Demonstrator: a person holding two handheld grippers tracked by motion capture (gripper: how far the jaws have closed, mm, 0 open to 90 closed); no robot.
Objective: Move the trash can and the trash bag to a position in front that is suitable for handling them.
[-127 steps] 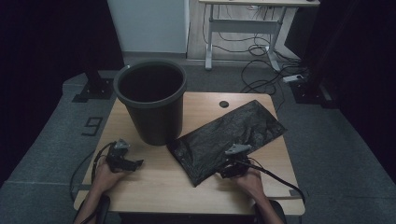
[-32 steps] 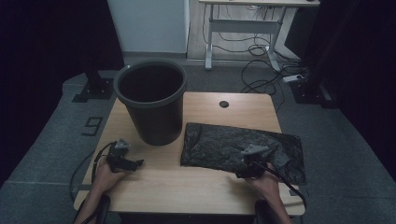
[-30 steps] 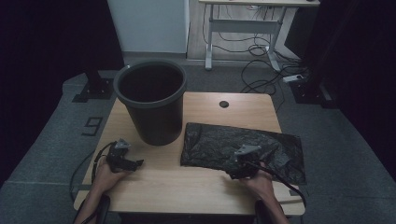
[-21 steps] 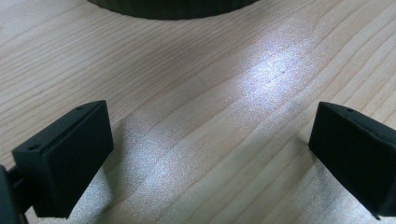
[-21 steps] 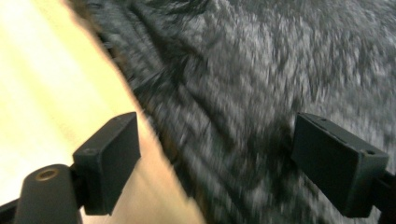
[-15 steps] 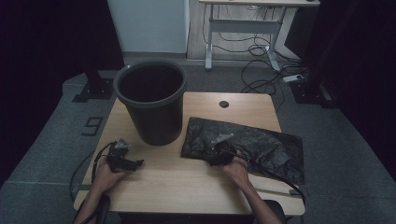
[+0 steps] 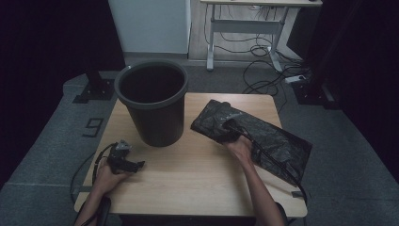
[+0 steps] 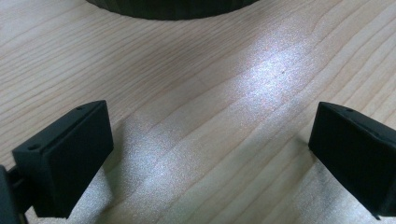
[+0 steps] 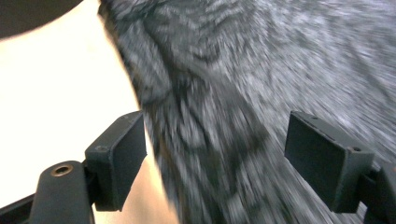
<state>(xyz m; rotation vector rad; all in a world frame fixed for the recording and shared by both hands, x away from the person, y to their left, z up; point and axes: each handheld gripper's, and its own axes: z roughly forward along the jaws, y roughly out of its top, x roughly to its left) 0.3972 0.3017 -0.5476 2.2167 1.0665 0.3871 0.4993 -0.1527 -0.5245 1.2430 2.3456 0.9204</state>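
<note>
Wooden table carries everything, with bare board free in the lower middle of the frame. Upper left of centre stands the bucket, mouth up — ready, I judge, to take a liner. Right of it the black bag lies flat, its far corner overhanging the right edge. Right gripper hovers over the bag's near corner, jaws spread, gripping nothing; left gripper rests released at lower left.
</note>
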